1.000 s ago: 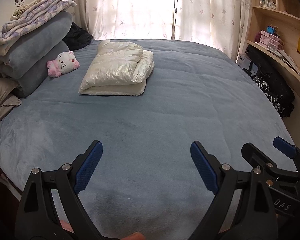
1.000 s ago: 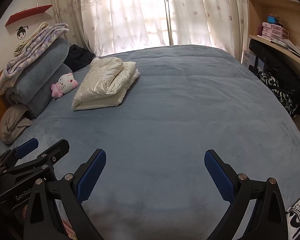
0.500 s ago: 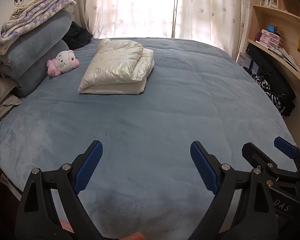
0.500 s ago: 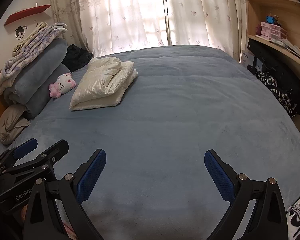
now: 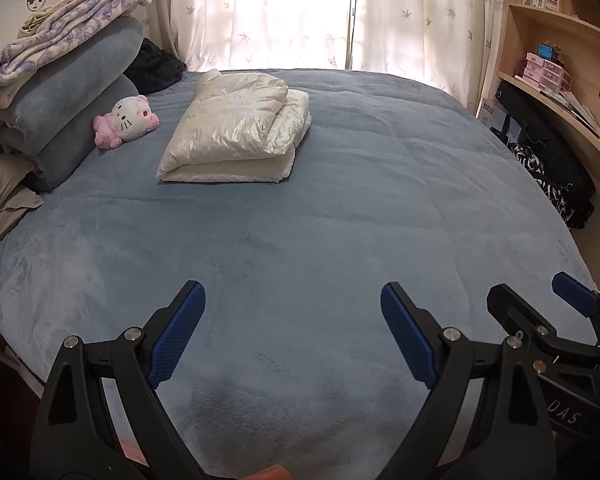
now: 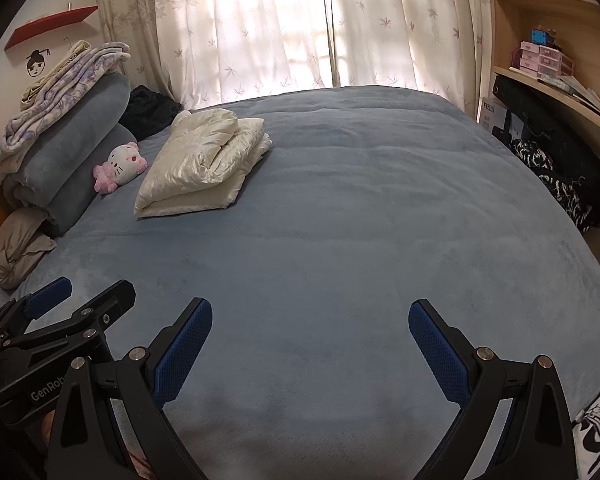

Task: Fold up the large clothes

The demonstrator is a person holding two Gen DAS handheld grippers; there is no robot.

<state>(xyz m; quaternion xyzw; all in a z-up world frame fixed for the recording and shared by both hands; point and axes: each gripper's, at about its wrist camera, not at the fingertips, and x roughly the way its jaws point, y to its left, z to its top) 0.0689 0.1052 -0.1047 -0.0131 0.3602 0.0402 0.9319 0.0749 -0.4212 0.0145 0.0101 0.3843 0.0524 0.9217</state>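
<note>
A cream padded garment (image 5: 236, 128) (image 6: 202, 162) lies folded in a thick bundle on the far left of the blue bed cover (image 5: 340, 220) (image 6: 360, 220). My left gripper (image 5: 294, 308) hangs open over the near edge of the bed, with nothing between its blue pads. Beside it on the right, my right gripper (image 6: 310, 322) is open too and holds nothing. Each gripper shows at the side of the other's view, the right one (image 5: 540, 300) and the left one (image 6: 88, 300). Both are far short of the folded garment.
Rolled grey blankets with a patterned throw (image 5: 64, 80) are stacked at the left, beside a pink and white plush cat (image 5: 126, 120) and a beige cushion (image 5: 4, 196). Dark clothes (image 5: 156, 66) lie by the curtains. Wooden shelves (image 5: 560, 60) and black bags (image 5: 552, 160) line the right side.
Both views have shifted very slightly; the grippers stay open and in place, and the folded garment has not moved.
</note>
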